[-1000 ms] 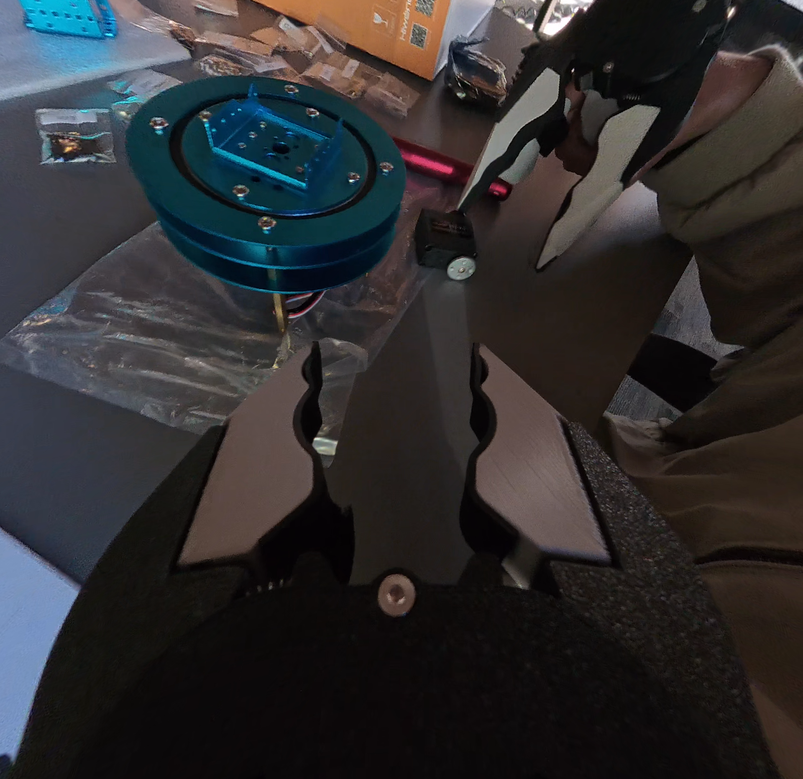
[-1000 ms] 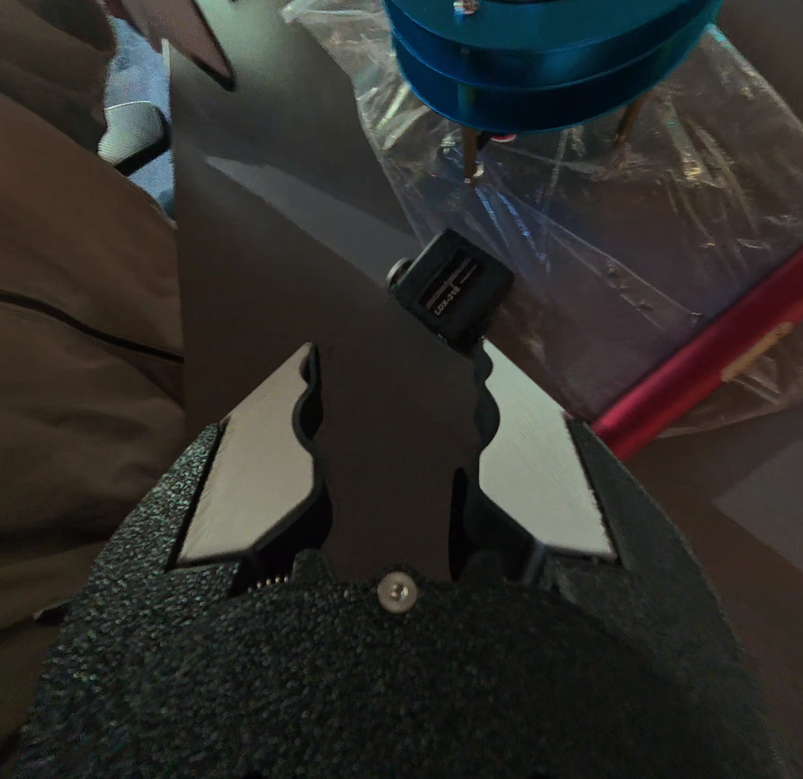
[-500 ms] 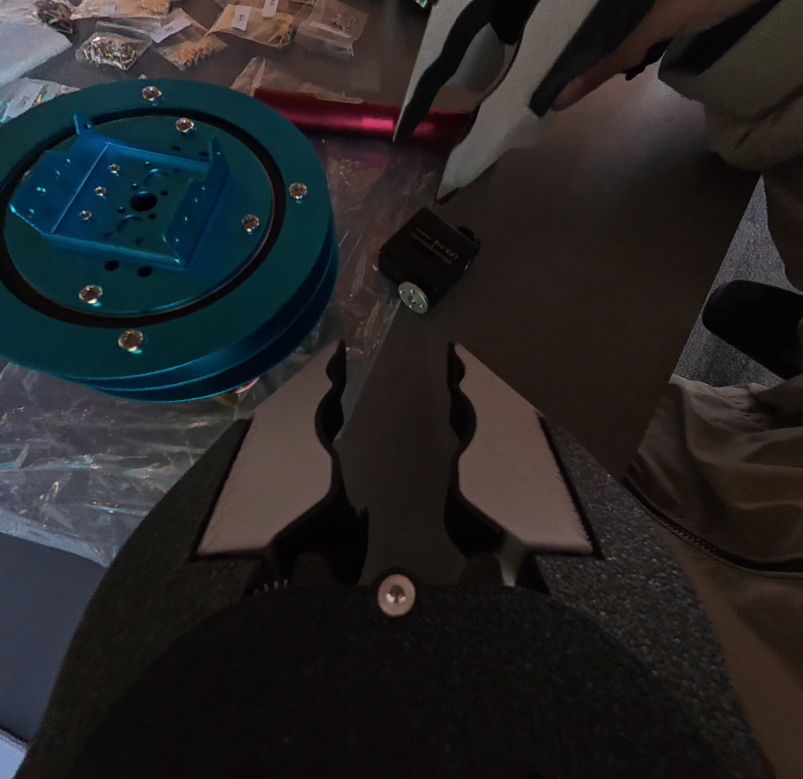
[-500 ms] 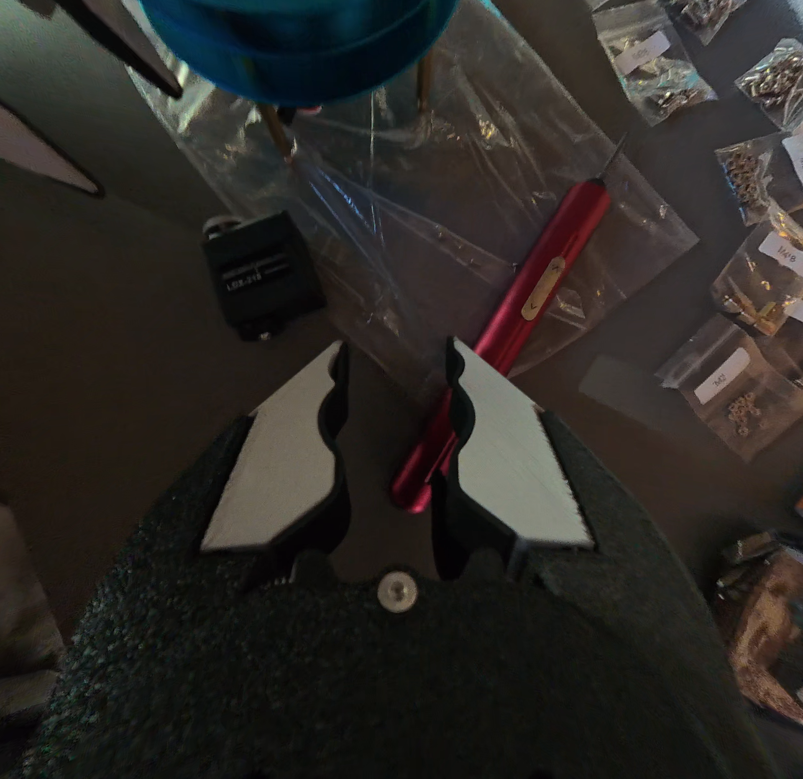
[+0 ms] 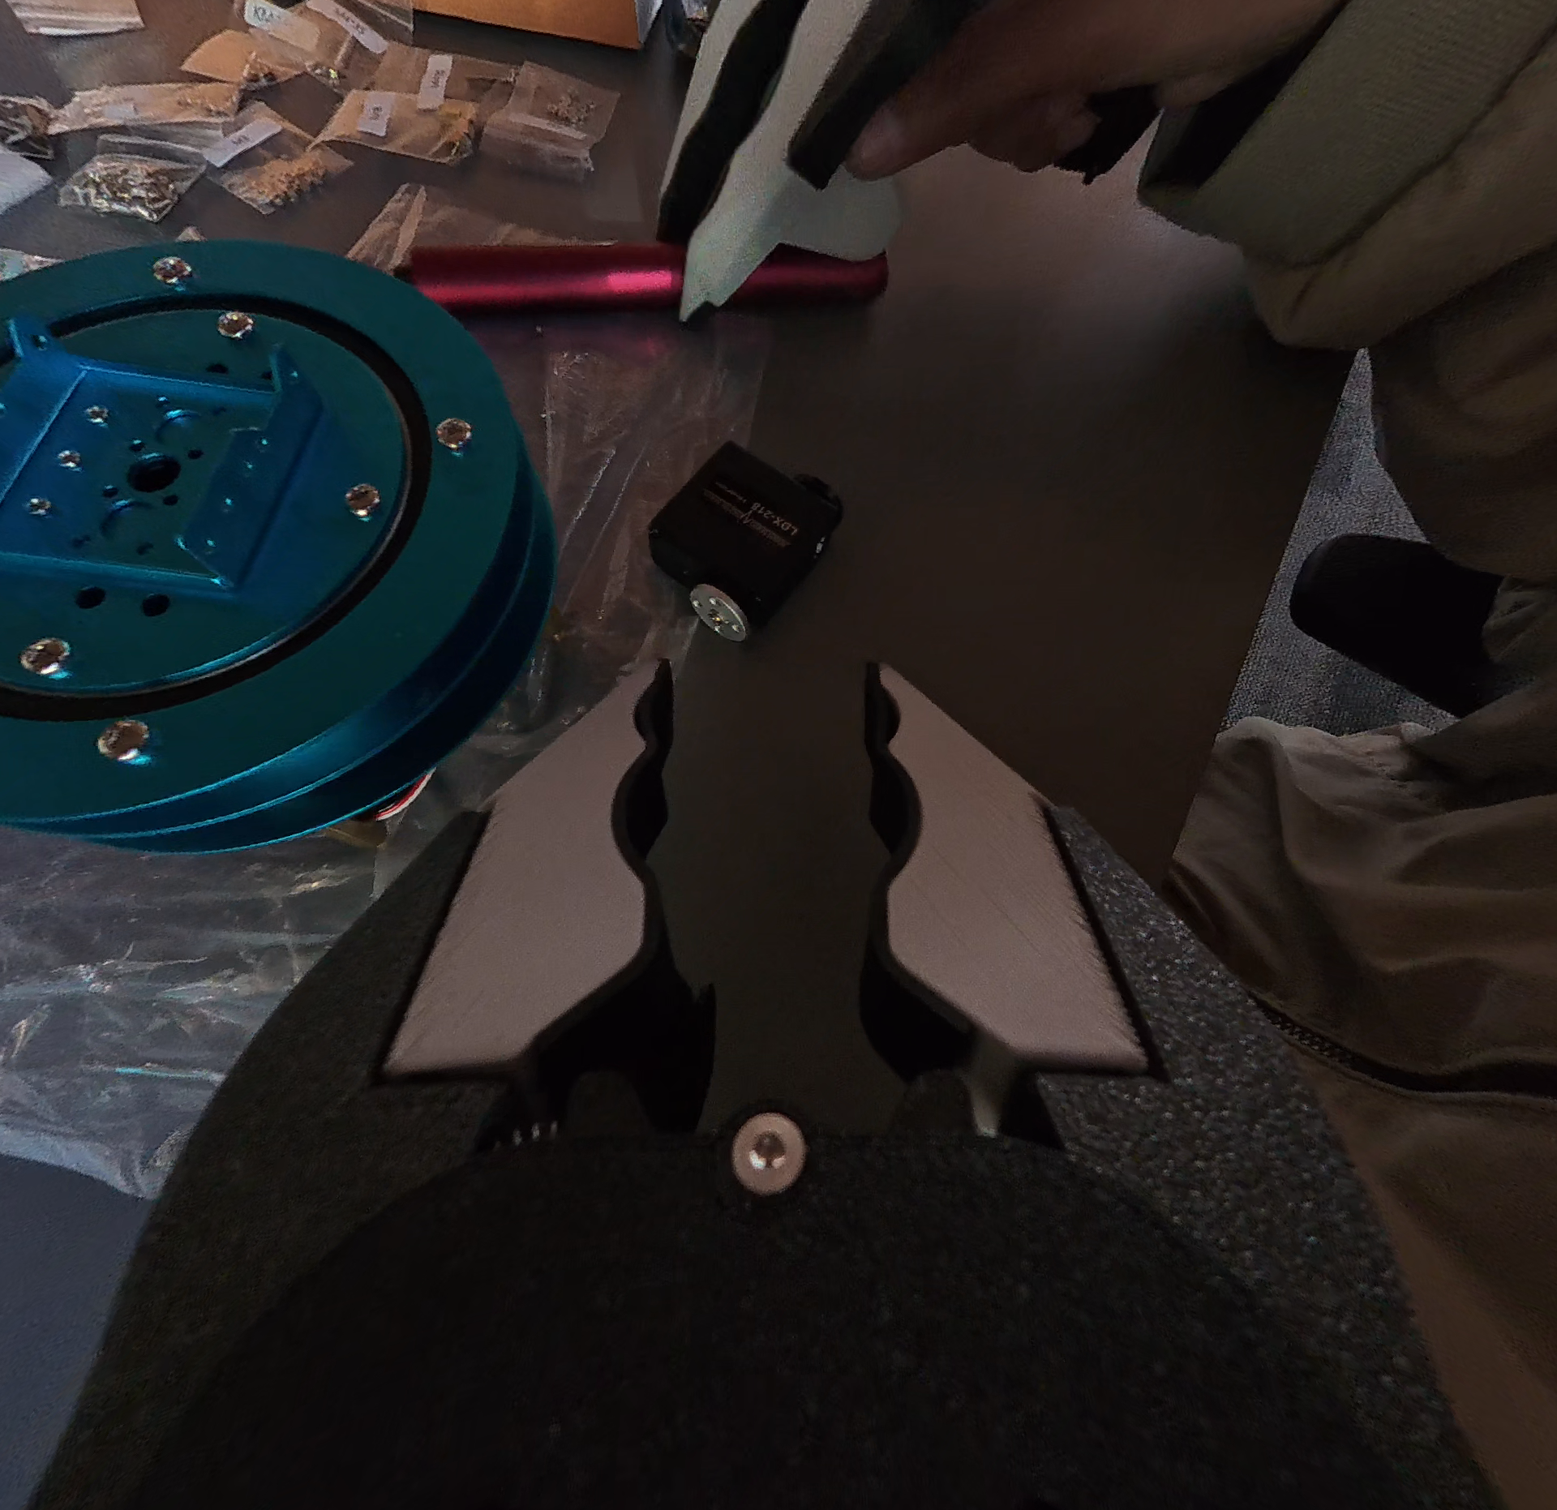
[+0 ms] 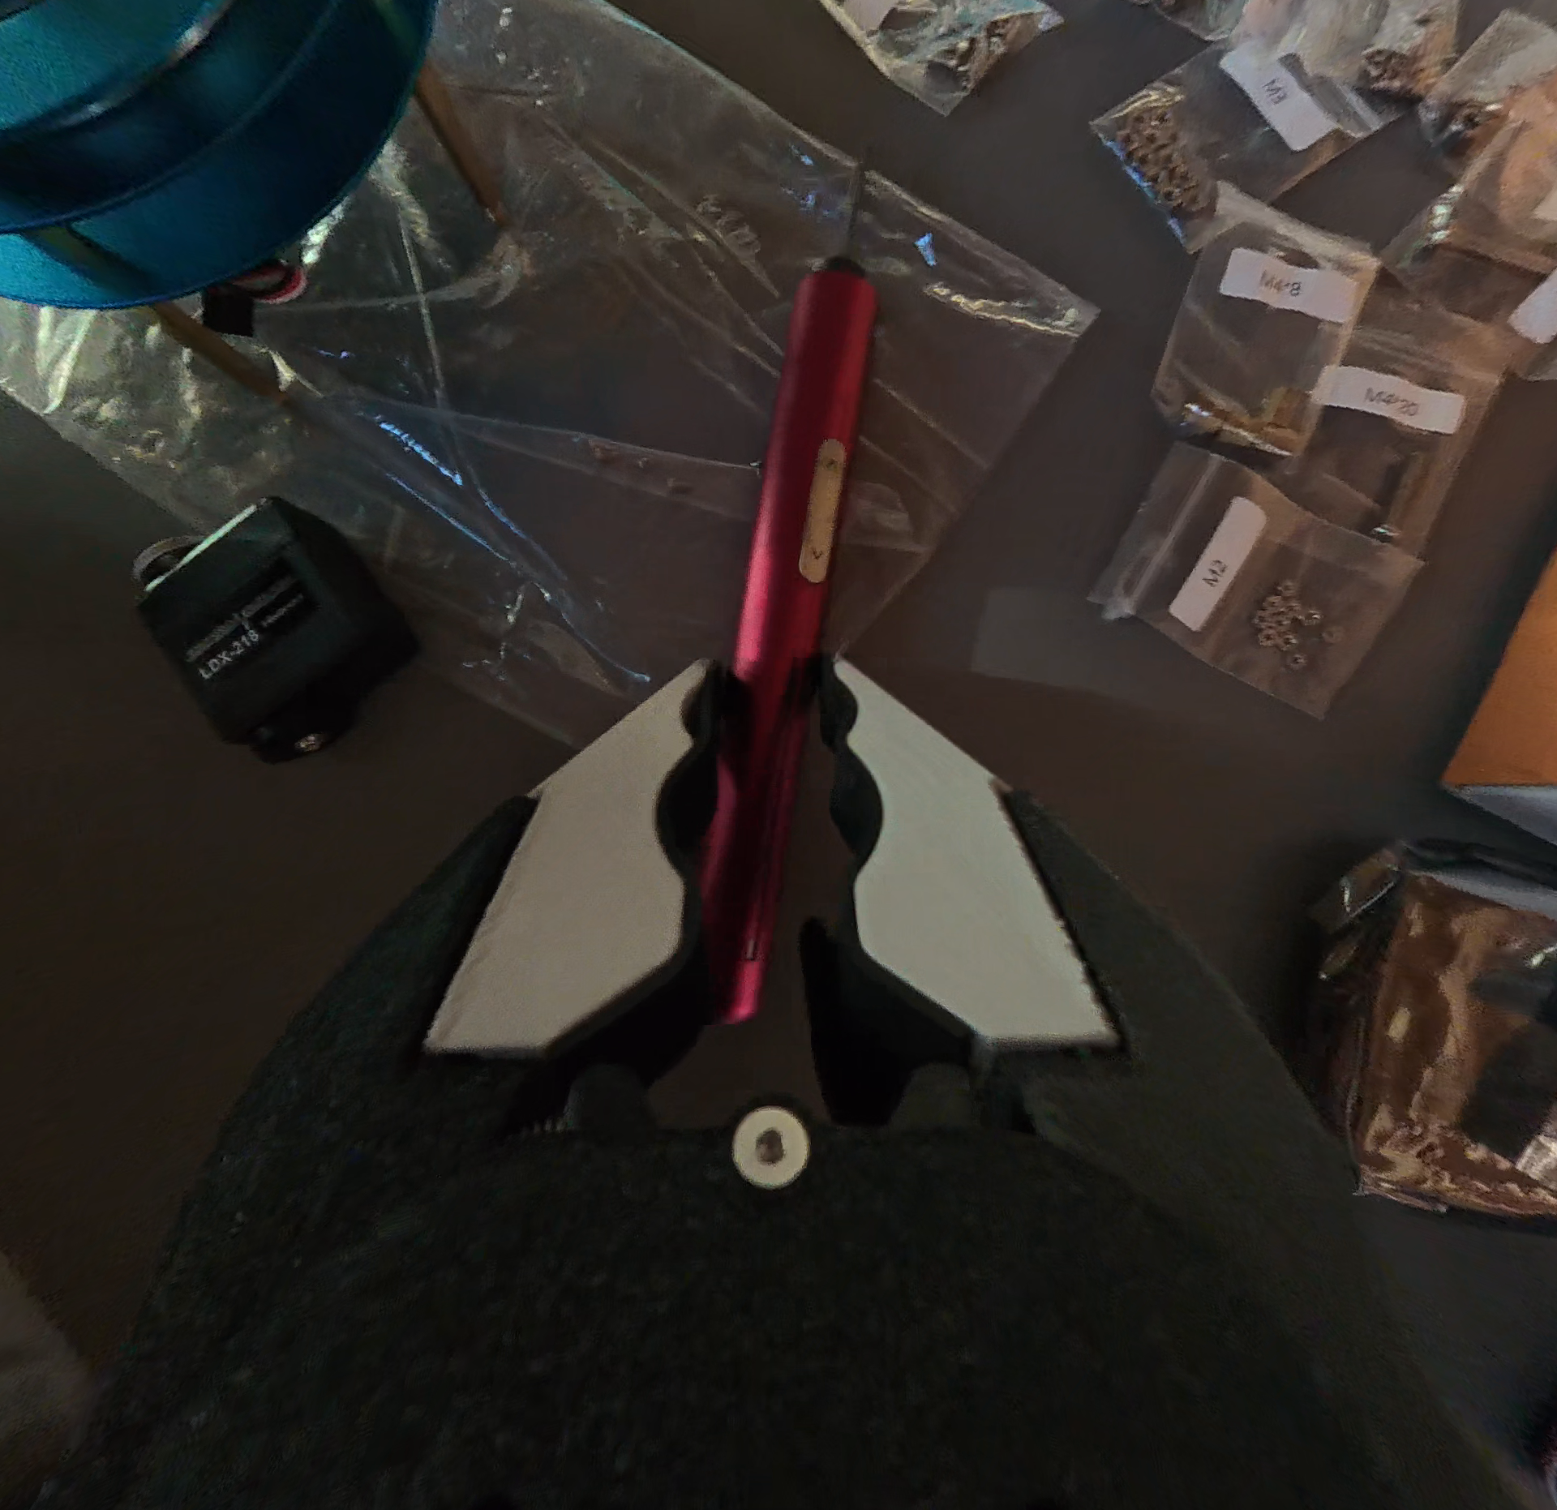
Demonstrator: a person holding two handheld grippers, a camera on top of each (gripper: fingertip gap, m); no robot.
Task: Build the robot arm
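We saw both views dim, the dark table [image 5: 1011, 425] swallowing detail. Light came from the far side, catching the teal disc [image 5: 253, 543] and raising glare on the plastic sheet [image 6: 590, 391]. The right gripper [image 6: 767, 669] looked slightly motion-blurred, its near housing nearly black. Wide-angle bending curved the edges, and the bags [image 6: 1264, 332] at far right were soft.

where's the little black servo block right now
In the left wrist view the black servo block lies on the dark table, just ahead of the open left gripper, right of the teal round base and nearer than the red screwdriver.
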